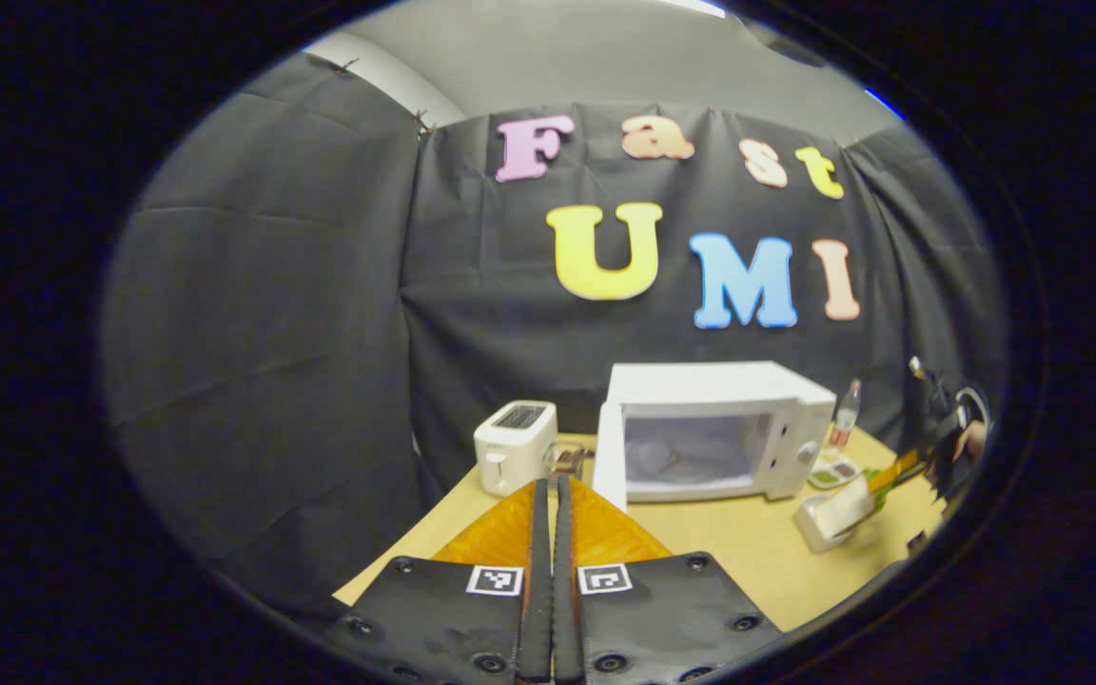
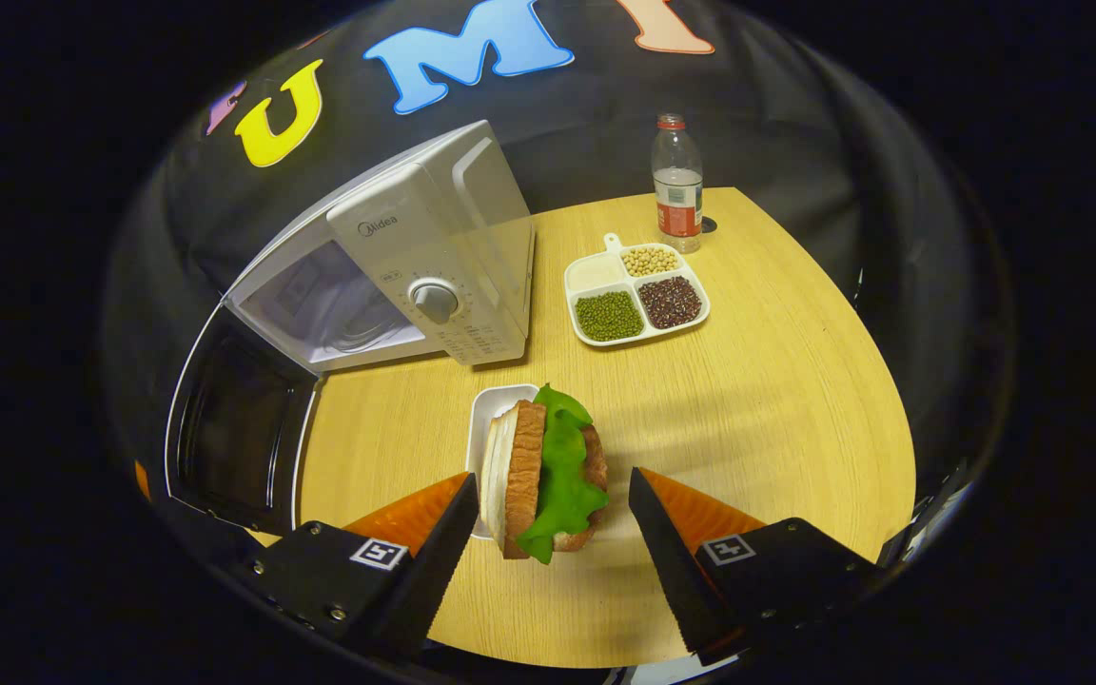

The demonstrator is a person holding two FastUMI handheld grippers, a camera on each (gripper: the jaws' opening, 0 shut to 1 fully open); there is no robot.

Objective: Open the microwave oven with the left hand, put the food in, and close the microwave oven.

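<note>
Microwave [image 2: 396, 276] door [image 2: 239, 428] swung open, we note | sandwich [image 2: 548, 471] on white dish [image 2: 496, 404], tabletop [image 2: 776, 419], between spread fingers of right hand-held gripper [image 2: 553, 518], untouched | left hand-held gripper [image 1: 548, 533] closed on nothing, well back from oven.

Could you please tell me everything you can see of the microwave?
The microwave is a white box, plastic or painted metal by its look, standing upright on the wooden table before the black cloth wall. Its door, with a dark window, is hinged at the left and swung wide open, showing a pale cavity. A round dial sits on the right-hand control panel. A toaster stands to its left; nothing grips it.
</note>
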